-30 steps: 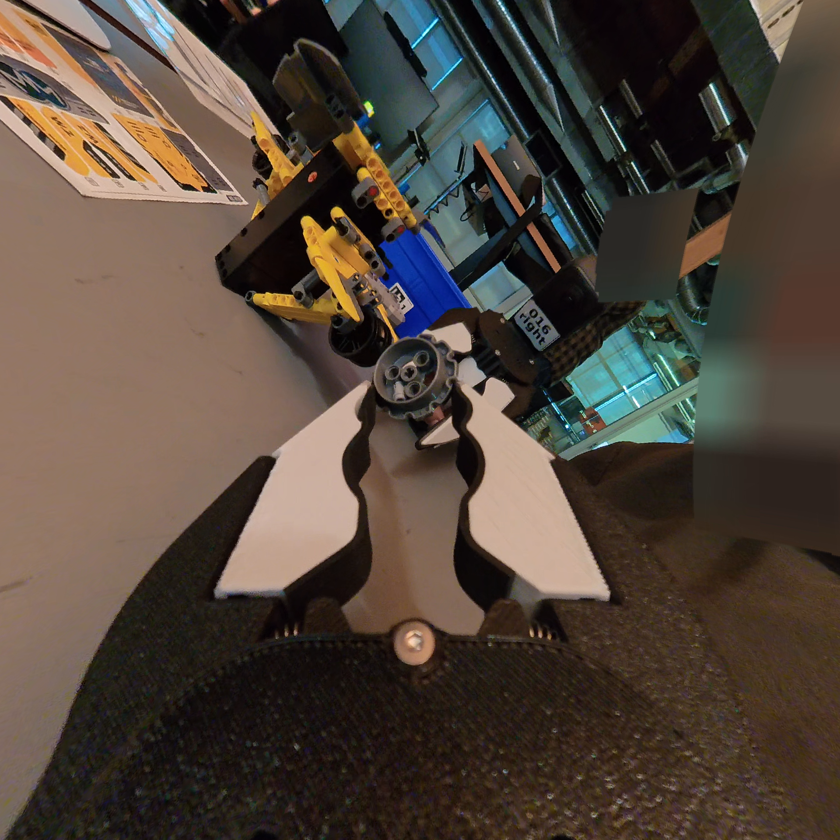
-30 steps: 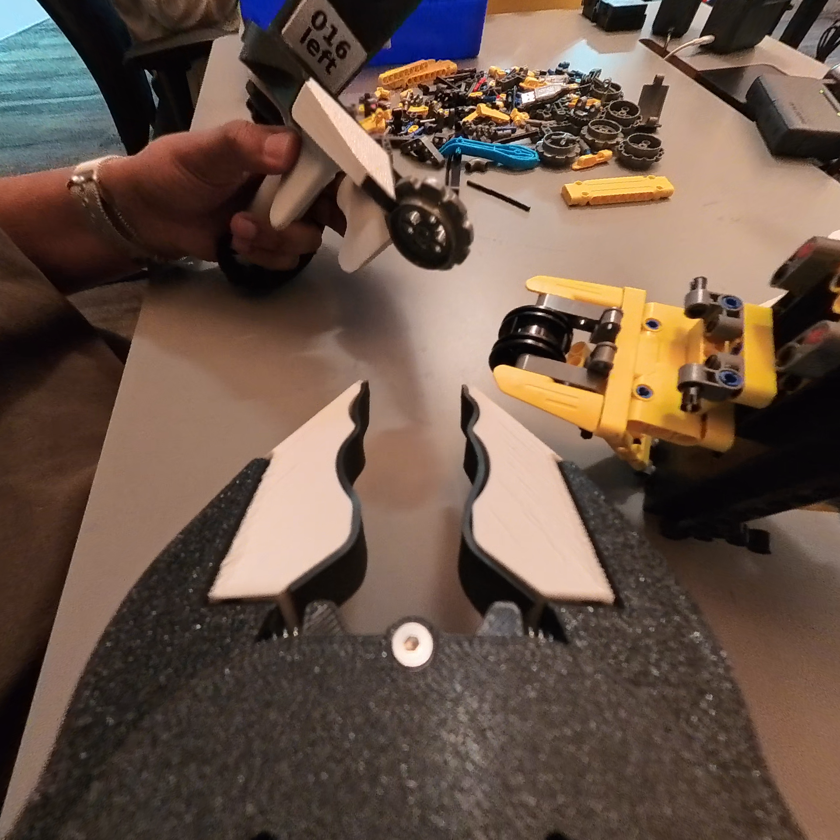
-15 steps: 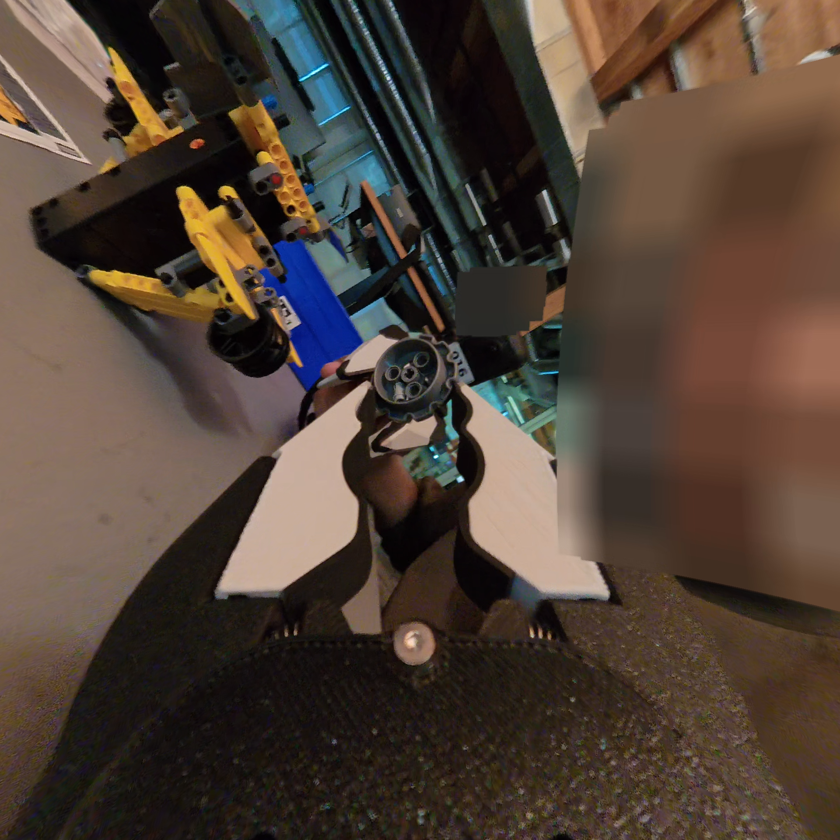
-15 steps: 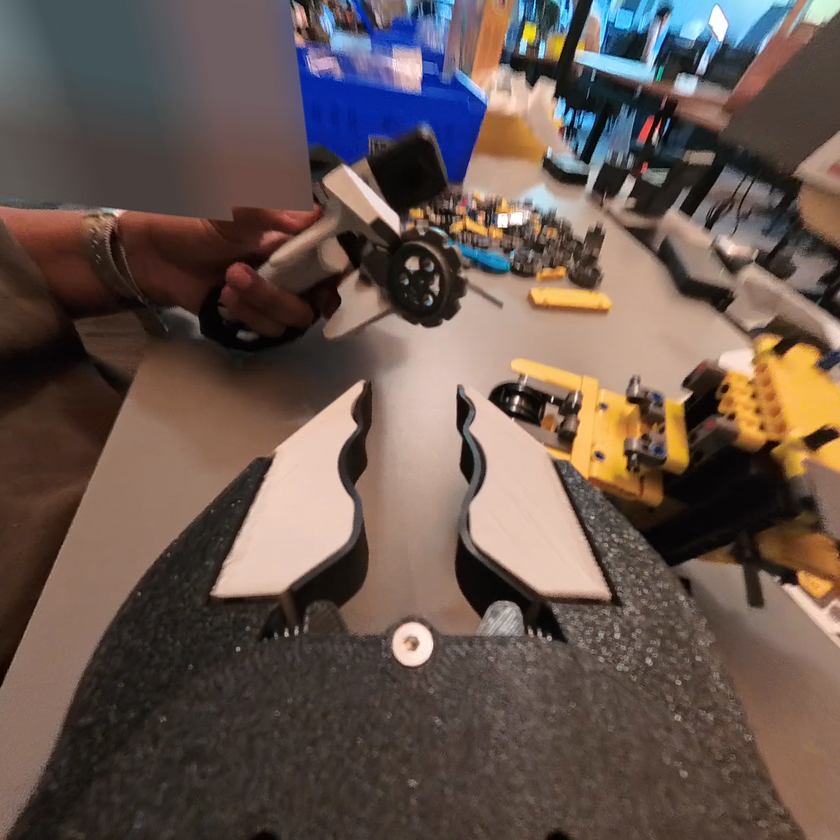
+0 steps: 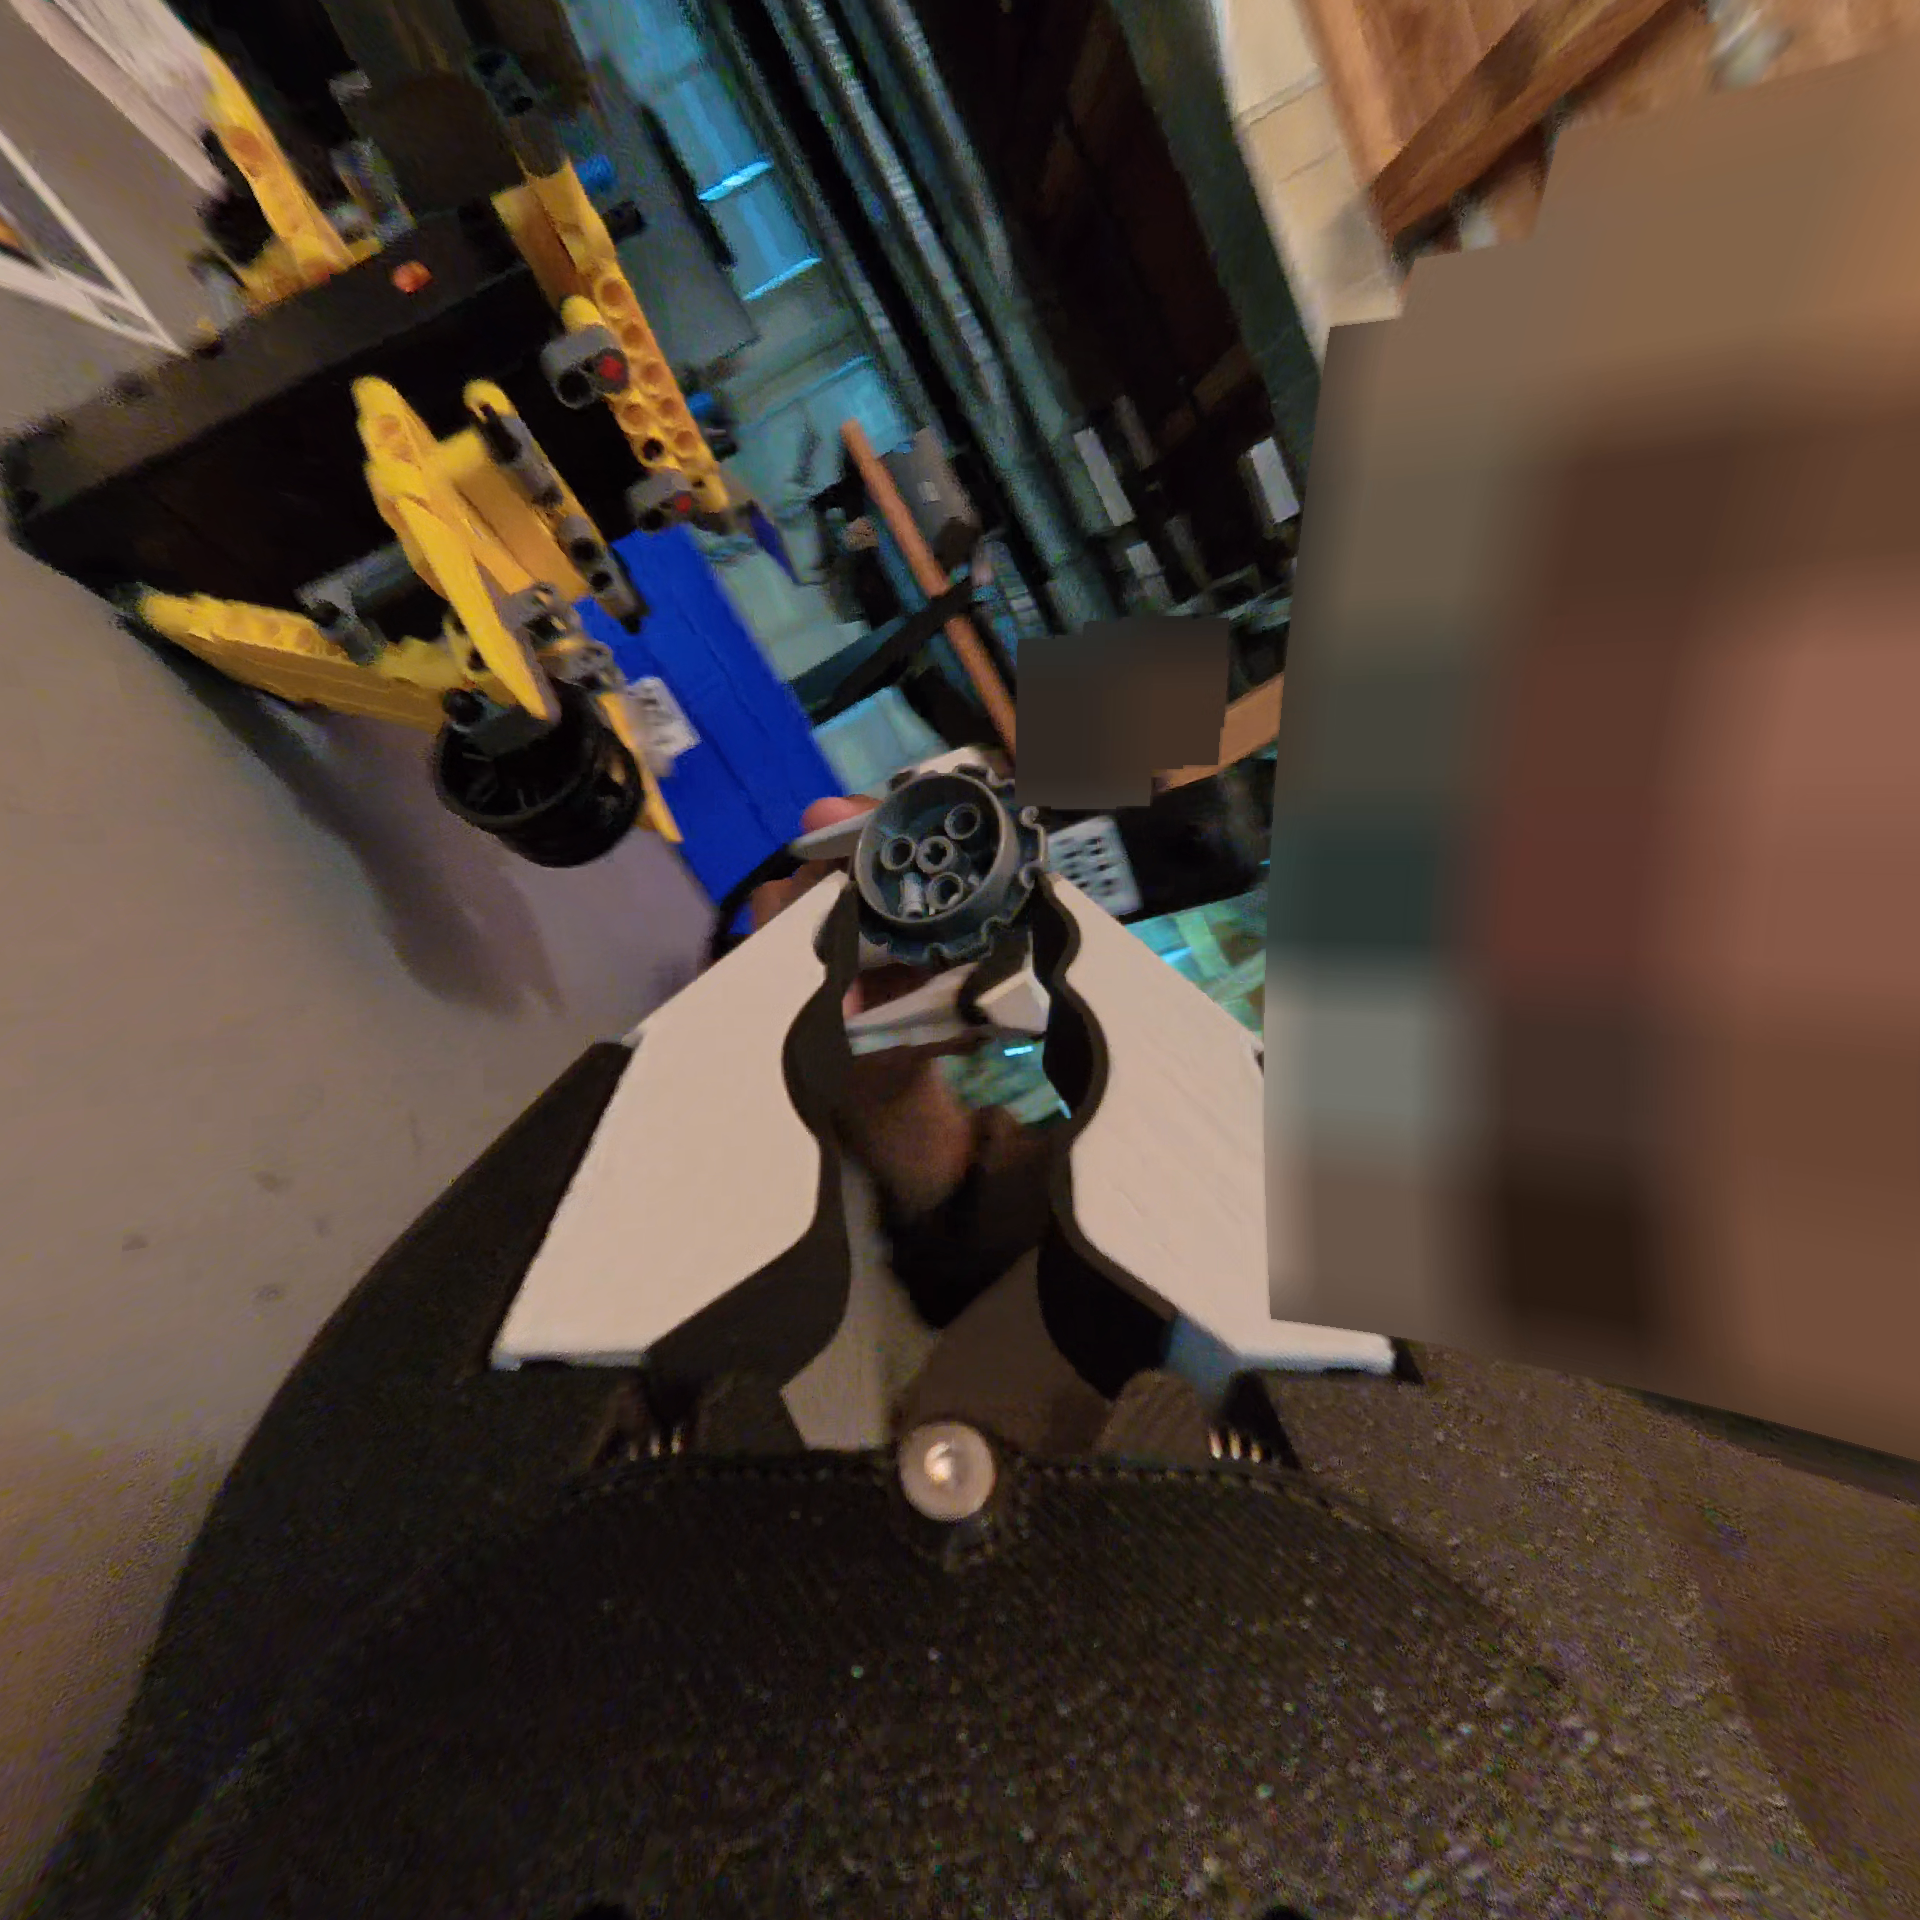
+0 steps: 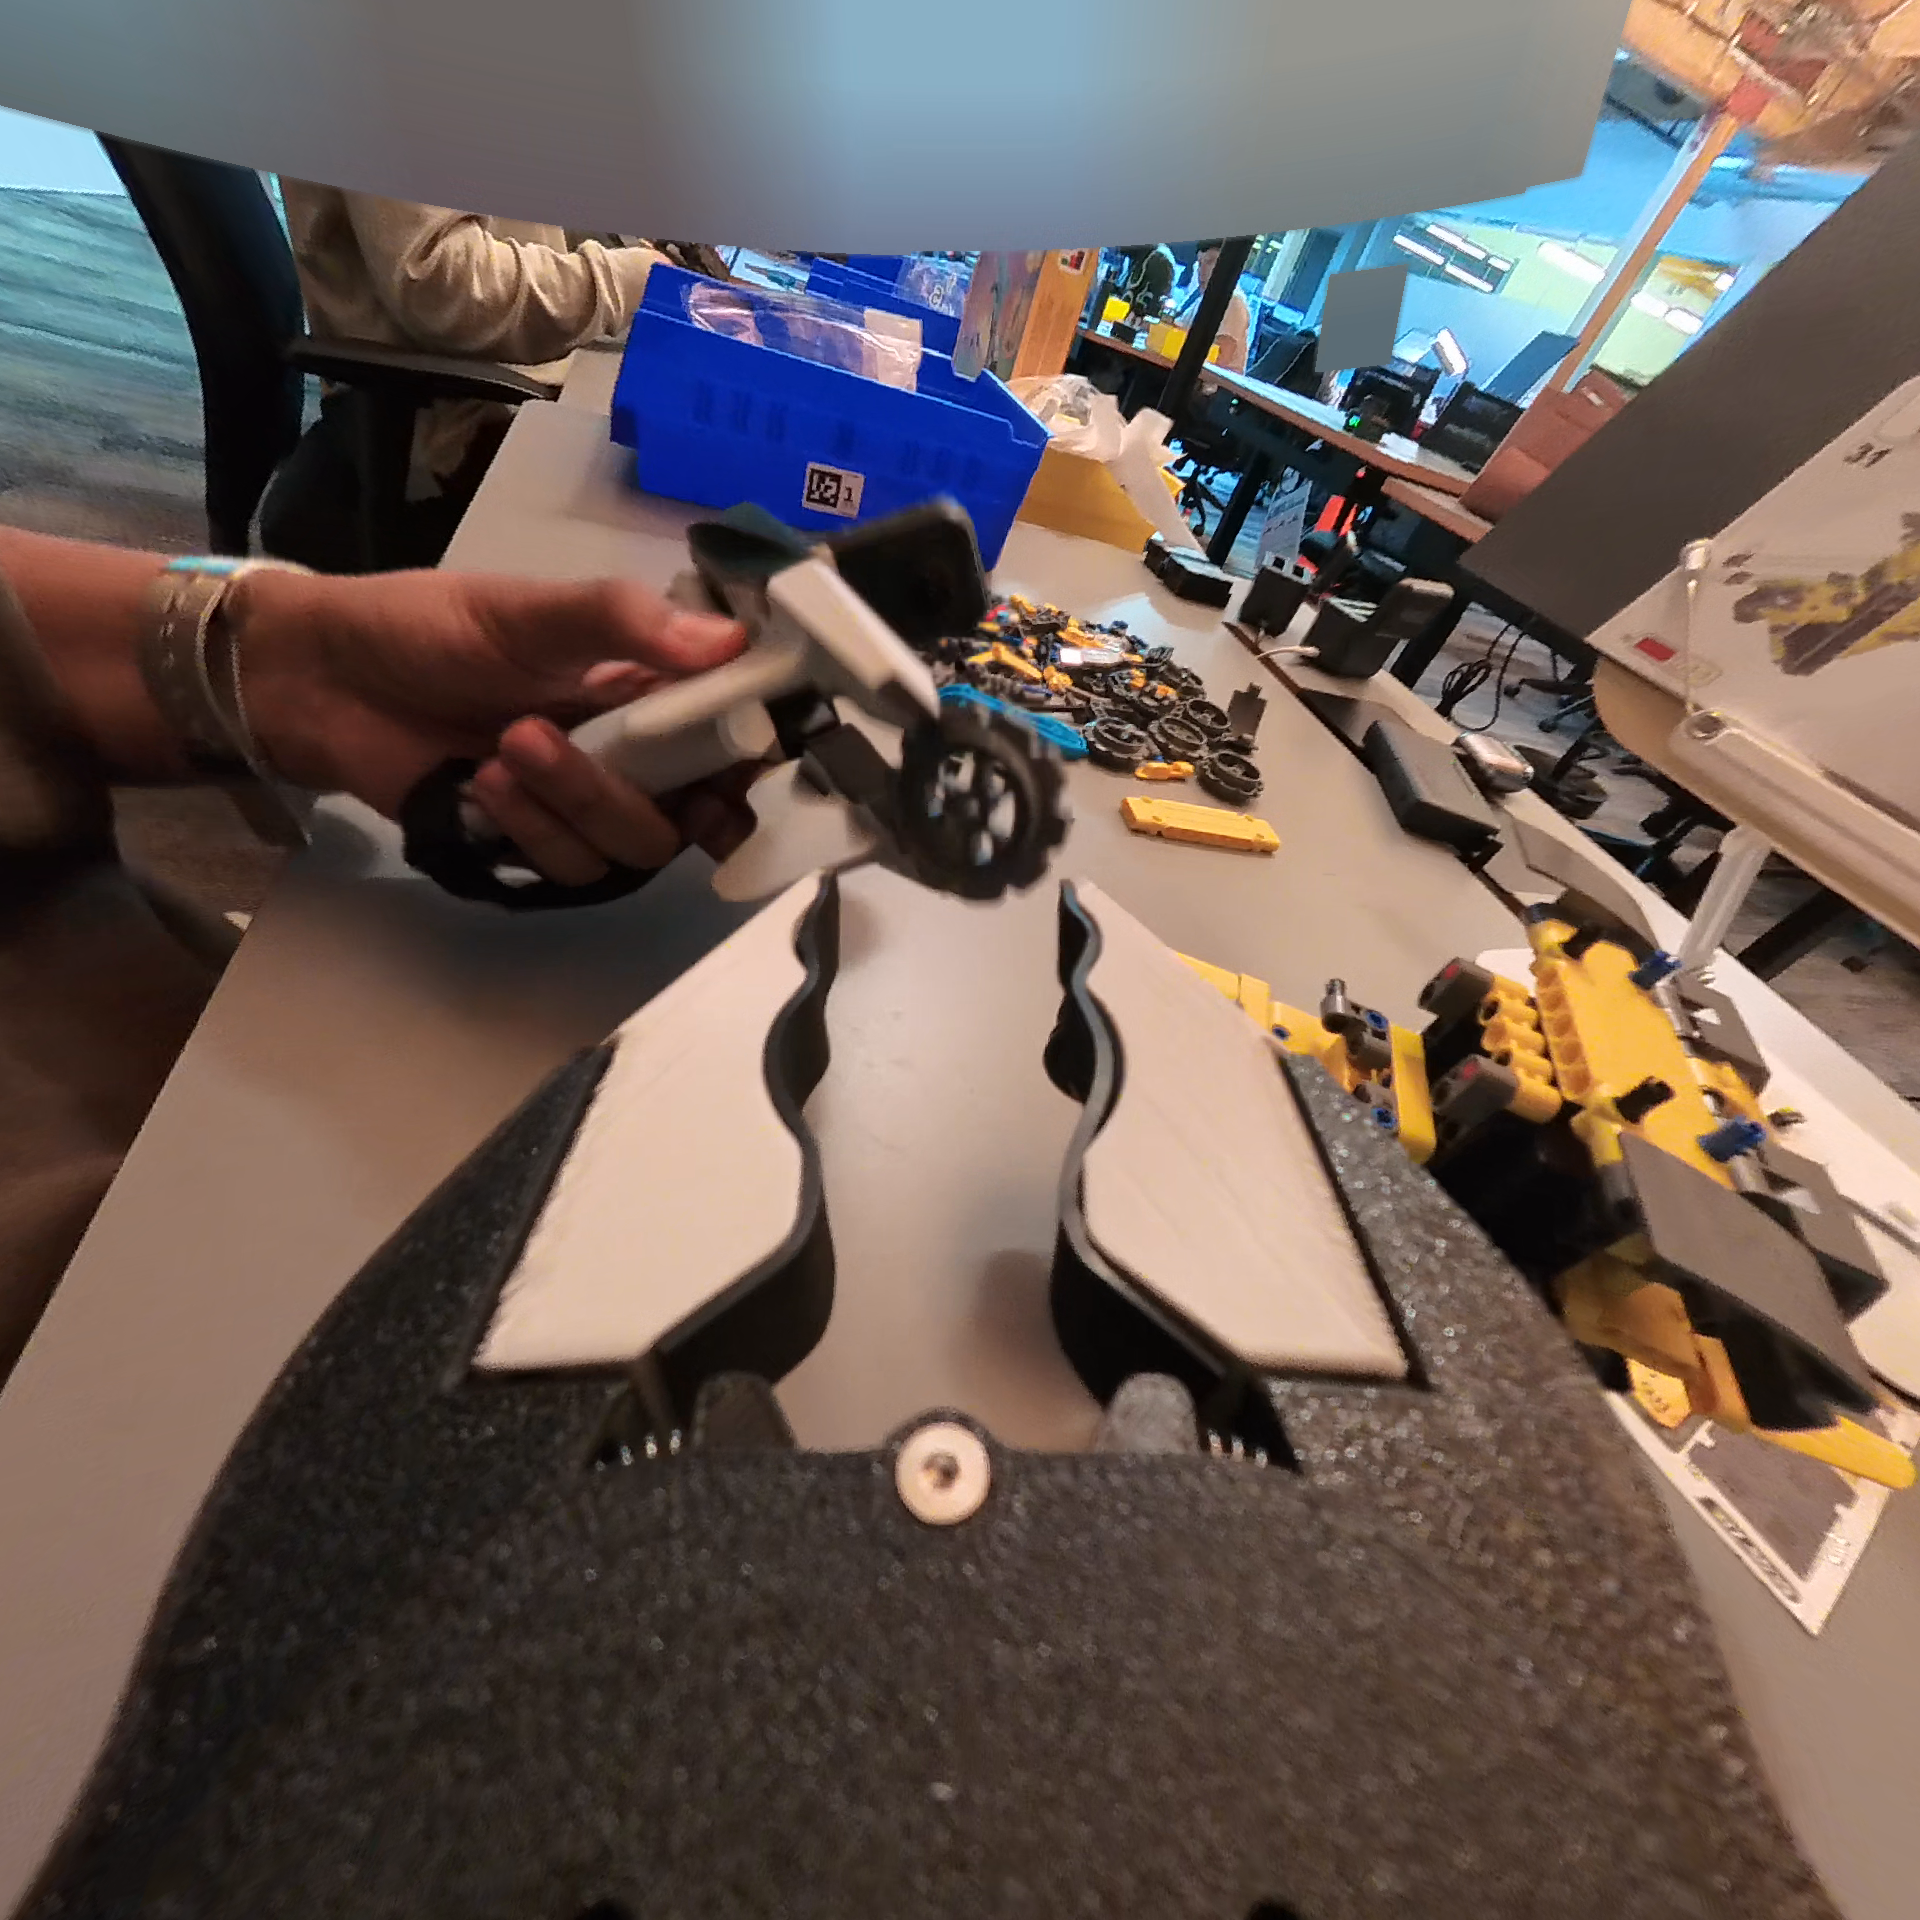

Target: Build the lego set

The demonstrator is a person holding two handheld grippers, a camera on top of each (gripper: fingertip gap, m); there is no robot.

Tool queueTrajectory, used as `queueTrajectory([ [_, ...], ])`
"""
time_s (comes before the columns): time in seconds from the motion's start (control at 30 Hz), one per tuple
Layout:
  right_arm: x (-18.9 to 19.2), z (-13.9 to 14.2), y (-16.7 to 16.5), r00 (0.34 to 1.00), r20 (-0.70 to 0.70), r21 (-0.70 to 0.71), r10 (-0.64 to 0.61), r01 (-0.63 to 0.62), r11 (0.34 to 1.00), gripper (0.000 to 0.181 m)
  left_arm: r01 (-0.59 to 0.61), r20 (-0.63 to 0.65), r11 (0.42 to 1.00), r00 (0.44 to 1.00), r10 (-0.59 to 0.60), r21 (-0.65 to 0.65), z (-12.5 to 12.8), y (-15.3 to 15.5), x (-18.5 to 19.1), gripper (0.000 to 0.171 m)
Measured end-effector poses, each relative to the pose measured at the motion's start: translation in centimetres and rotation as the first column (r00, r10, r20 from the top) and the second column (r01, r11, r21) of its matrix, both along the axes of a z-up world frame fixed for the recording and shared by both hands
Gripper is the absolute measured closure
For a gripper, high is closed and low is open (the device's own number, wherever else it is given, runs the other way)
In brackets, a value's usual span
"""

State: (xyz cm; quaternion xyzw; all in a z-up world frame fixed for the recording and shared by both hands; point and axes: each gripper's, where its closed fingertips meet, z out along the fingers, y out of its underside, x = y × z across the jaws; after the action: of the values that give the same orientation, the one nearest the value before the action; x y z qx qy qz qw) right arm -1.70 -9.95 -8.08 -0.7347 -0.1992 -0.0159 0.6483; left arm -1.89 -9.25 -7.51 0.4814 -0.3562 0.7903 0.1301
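My left gripper (image 5: 940, 914) is shut on a dark grey toothed wheel (image 5: 943, 871) and holds it in the air above the grey table (image 5: 208, 987). In the right wrist view the left gripper (image 6: 914, 810) and the wheel (image 6: 982, 816) hang just beyond my right gripper's fingertips. My right gripper (image 6: 945, 904) is open and empty, raised over the table (image 6: 343, 1091), tips close to the wheel. A yellow and black brick vehicle model (image 5: 436, 561) with a black wheel (image 5: 535, 774) stands to the left; in the right wrist view the model (image 6: 1579, 1122) lies to the right.
A heap of loose bricks and dark wheels (image 6: 1122, 696) lies at the far middle of the table, with a yellow beam (image 6: 1200, 826) in front. A blue bin (image 6: 821, 436) stands behind. An instruction booklet (image 6: 1787, 665) is propped at the right. A person's hand (image 6: 499, 707) grips the left gripper.
Both grippers have lifted and tilted up from the table. The left gripper with the wheel has come closer to the right gripper's open tips. The model has slid toward the views' sides.
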Motion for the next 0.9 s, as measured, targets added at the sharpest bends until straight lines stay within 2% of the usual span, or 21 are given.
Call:
queueTrajectory([
  [0.03,0.1,0.0,0.0,1.000,0.002,0.000,-0.008,0.008,1.000,0.139,-0.046,0.007,0.991,0.999,0.046,0.122,-0.6,-0.1,0.2,0.146],
  [0.07,0.3,-0.1,0.0,1.000,0.001,-0.009,-0.023,0.023,1.000,0.139,-0.106,0.030,0.956,0.994,0.101,0.272,-1.2,0.1,0.5,0.145],
  [0.1,0.9,-0.5,0.1,0.999,-0.002,-0.035,-0.051,0.050,0.998,0.139,-0.172,0.068,0.890,0.985,0.159,0.422,-1.7,0.6,0.7,0.145],
  [0.17,1.8,-1.9,0.3,0.996,-0.018,-0.125,-0.090,0.088,0.988,0.139,-0.307,0.179,0.689,0.951,0.253,0.657,-1.8,1.9,0.9,0.145],
  [0.2,2.0,-2.5,0.4,0.995,-0.036,-0.160,-0.095,0.088,0.983,0.139,-0.360,0.239,0.588,0.931,0.275,0.725,-1.5,2.4,0.9,0.145],
  [0.37,1.2,-2.6,0.3,0.984,-0.170,-0.177,-0.044,0.014,0.984,0.139,-0.452,0.404,0.203,0.884,0.235,0.869,-1.2,2.7,0.6,0.144],
  [0.43,0.6,-2.2,0.2,0.968,-0.249,-0.171,-0.006,-0.038,0.984,0.139,-0.461,0.437,0.101,0.878,0.197,0.881,-1.4,2.3,0.5,0.144],
  [0.53,0.5,-1.7,0.1,0.929,-0.368,-0.162,0.030,-0.096,0.982,0.138,-0.467,0.456,0.039,0.875,0.160,0.883,-1.6,1.5,0.2,0.143],
  [0.67,1.0,-1.0,-0.1,0.878,-0.474,-0.126,0.058,-0.133,0.983,0.138,-0.478,0.464,0.080,0.873,0.151,0.874,-1.3,0.8,0.0,0.143],
  [0.8,1.4,-0.8,-0.2,0.874,-0.483,-0.106,0.063,-0.130,0.986,0.138,-0.490,0.480,0.038,0.865,0.148,0.871,-1.1,1.1,-0.1,0.143],
  [0.9,1.2,-0.7,-0.2,0.878,-0.473,-0.102,0.069,-0.132,0.986,0.138,-0.489,0.482,0.029,0.867,0.130,0.872,-1.2,0.8,-0.2,0.143],
])
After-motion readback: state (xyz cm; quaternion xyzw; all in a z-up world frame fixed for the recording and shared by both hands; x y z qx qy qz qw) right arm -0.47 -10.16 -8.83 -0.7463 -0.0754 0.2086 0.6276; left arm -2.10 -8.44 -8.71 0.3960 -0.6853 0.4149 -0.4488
